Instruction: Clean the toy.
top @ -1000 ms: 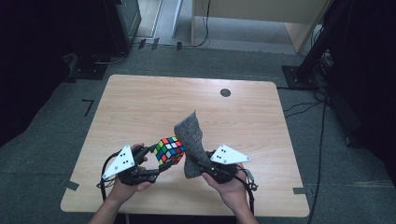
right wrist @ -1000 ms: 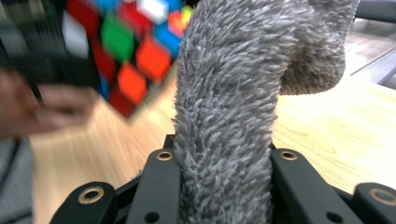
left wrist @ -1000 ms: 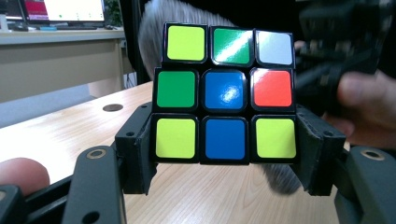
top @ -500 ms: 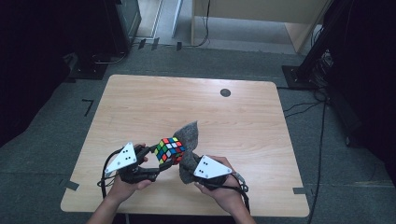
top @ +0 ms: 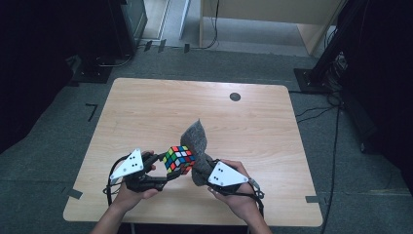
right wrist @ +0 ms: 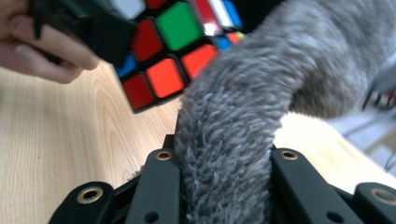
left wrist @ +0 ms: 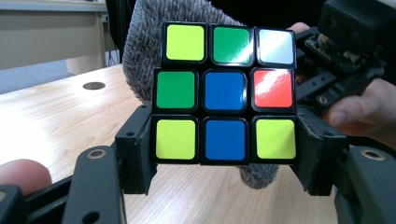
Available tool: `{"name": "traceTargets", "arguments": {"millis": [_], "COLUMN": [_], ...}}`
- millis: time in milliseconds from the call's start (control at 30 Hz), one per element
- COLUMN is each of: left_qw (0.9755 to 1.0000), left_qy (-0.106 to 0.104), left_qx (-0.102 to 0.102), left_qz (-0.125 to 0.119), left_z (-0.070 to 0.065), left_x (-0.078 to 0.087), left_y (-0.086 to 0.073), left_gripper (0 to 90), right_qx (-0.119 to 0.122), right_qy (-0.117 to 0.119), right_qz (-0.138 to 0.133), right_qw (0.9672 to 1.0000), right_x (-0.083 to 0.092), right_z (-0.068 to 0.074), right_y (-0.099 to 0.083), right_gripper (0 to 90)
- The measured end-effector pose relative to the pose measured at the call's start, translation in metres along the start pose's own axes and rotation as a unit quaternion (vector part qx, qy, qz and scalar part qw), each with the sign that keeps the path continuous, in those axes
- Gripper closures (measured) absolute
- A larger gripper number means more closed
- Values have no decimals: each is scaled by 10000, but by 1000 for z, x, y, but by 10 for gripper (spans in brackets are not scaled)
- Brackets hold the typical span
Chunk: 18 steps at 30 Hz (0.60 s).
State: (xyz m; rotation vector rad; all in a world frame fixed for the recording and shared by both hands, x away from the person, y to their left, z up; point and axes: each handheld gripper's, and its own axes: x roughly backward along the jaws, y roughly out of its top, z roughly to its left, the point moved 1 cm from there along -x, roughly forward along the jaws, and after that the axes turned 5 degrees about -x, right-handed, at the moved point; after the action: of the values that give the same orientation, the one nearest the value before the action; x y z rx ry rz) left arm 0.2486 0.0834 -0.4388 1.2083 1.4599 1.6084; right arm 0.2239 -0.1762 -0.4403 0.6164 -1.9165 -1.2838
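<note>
Clamped on the bottom row of a scrambled Rubik's cube (left wrist: 226,93), the left gripper (top: 163,168) holds it lifted off the table (top: 146,112) near the front edge, with its jaws pressing the cube's two sides. Just to its right, the right gripper (top: 202,170) is shut on a grey fuzzy cloth (top: 196,141), pinched between its jaws so that the free end stands up and curls over beside the cube. In the right gripper view the cloth (right wrist: 243,121) lies against the cube's red and orange face (right wrist: 163,60). Compared with a second ago, the cloth has dropped lower and swung in toward the cube, while the cube itself has stayed put. This looks like a wiping stroke across the cube's side, probably partway through.
</note>
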Motion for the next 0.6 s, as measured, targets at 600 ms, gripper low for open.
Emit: {"name": "traceTargets", "arguments": {"millis": [600], "left_qw": [9998], "left_qy": [156], "left_qx": [-64], "left_qz": [146], "left_z": [-2], "left_x": [-3], "left_y": [0], "left_gripper": [346], "right_qx": [-111], "right_qy": [-125], "right_qz": [-29], "right_qw": [9999], "right_x": [-2], "right_z": [0], "right_y": [-2], "right_gripper": [726]}}
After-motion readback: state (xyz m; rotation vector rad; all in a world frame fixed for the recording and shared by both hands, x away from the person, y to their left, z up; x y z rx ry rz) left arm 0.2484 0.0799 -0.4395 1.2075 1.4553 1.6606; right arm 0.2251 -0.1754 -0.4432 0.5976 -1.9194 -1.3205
